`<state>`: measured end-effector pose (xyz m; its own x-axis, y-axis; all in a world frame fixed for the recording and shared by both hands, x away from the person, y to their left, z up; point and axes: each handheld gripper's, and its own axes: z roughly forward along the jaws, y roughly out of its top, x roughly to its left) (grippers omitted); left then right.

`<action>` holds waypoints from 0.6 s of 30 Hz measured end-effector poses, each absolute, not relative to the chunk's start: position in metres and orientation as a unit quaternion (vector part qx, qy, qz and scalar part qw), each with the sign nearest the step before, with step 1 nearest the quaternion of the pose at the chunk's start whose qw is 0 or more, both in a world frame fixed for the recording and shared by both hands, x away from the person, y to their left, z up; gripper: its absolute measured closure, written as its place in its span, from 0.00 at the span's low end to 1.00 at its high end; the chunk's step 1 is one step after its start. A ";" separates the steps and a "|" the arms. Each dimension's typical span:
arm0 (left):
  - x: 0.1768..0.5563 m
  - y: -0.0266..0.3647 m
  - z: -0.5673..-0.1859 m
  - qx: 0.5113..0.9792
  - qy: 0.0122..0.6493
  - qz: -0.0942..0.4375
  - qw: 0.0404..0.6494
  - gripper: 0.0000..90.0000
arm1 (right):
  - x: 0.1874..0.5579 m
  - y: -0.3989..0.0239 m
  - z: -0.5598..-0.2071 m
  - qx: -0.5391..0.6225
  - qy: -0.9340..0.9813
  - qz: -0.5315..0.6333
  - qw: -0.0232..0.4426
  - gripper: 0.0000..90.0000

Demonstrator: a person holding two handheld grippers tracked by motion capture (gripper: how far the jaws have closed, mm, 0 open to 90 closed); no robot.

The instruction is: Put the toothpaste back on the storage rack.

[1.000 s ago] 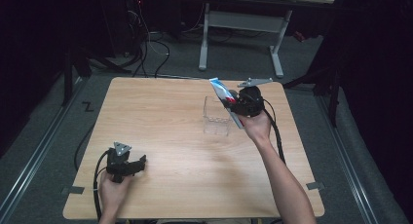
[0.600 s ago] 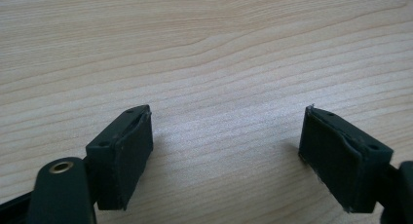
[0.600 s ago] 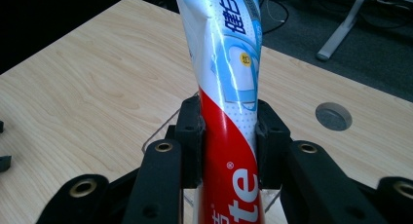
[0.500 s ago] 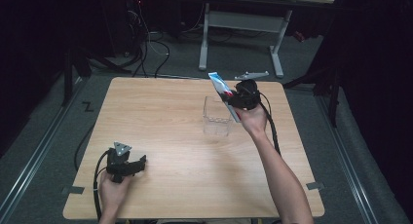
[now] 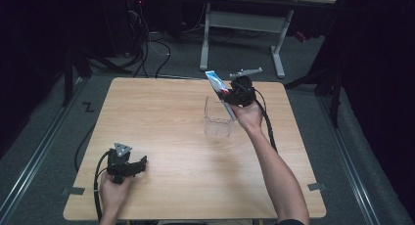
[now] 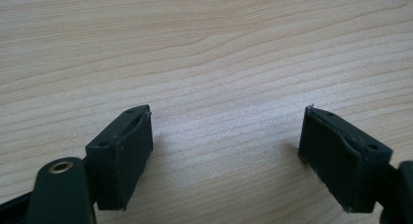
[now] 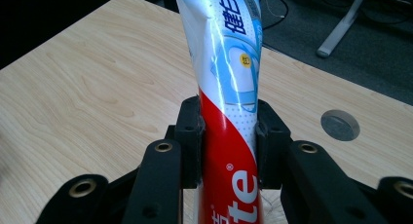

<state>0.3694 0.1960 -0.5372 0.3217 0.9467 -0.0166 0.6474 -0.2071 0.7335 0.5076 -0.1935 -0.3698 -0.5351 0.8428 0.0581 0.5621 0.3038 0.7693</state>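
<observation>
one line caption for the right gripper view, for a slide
Right gripper clamps a red, white and blue toothpaste tube above the wooden table.

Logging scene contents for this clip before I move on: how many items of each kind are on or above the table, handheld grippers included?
Toothpaste tube, clamped in the right gripper: 1
Clear plastic container: 1
Handheld grippers, counting the left gripper resting open on the table: 2
Total: 4
</observation>
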 end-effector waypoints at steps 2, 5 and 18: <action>0.369 0.196 -0.537 0.744 0.535 0.227 0.330 0.23 | 0.508 -0.193 -0.370 0.448 0.787 0.384 0.181 0.77; 0.369 0.196 -0.537 0.744 0.536 0.227 0.330 0.23 | 0.510 -0.192 -0.369 0.447 0.787 0.383 0.185 0.77; 0.369 0.196 -0.537 0.743 0.537 0.226 0.331 0.23 | 0.515 -0.182 -0.363 0.438 0.789 0.385 0.191 0.77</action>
<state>0.3693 0.1964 -0.5372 0.3219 0.9466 -0.0190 0.6475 -0.2054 0.7339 0.5148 -0.1815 -0.3631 -0.5430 0.8389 0.0370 0.5453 0.3187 0.7753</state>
